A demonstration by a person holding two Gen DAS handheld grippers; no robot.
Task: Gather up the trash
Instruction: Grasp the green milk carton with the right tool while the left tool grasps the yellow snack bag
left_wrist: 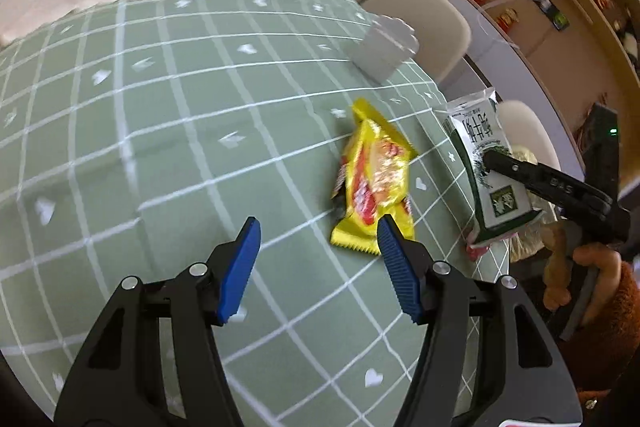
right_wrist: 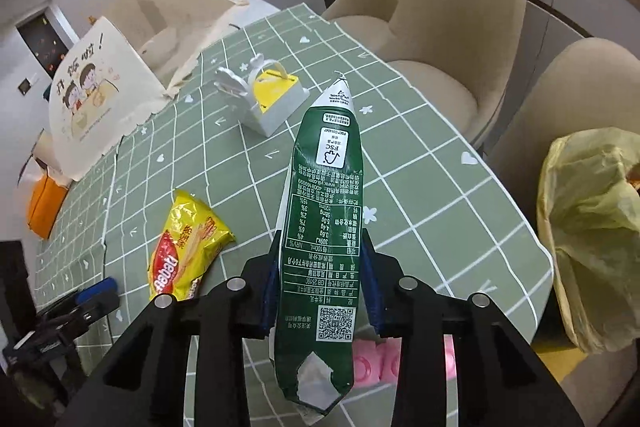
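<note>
Setting: dining room; table point(right_wrist: 440, 187) covered in a green cloth with white grid lines and small hearts; beige chairs point(right_wrist: 452, 27) along its far side.
Left hand-held gripper point(left_wrist: 318, 231): jaws spread wide, nothing between them; blue pads point(left_wrist: 240, 267) hover over the cloth, the right-side pad tip overlapping the lower edge of the yellow wrapper in the left wrist view. Contact cannot be judged.
Yellow snack wrapper point(right_wrist: 186, 247): lies flat on the table, crumpled, red and yellow print, just beside the left gripper.
Right hand-held gripper point(right_wrist: 320, 283): clamped on a green milk pouch point(right_wrist: 324, 227), pads pressing both long edges near its lower half.
Green milk pouch, position: held above the table near the table edge, flattened, torn open at the end nearest the camera; white pointed end aims away from the camera.
Pink item point(right_wrist: 380, 363): lies on the table beneath the held pouch; partly hidden, kind unclear.
Yellowish plastic bag point(right_wrist: 592, 227): off the table edge, to the right of the right gripper.
White box with yellow insert point(right_wrist: 272, 99): stands mid-table, well apart from both wrappers.
Cream printed tote bag point(right_wrist: 96, 99): far end of table.
</note>
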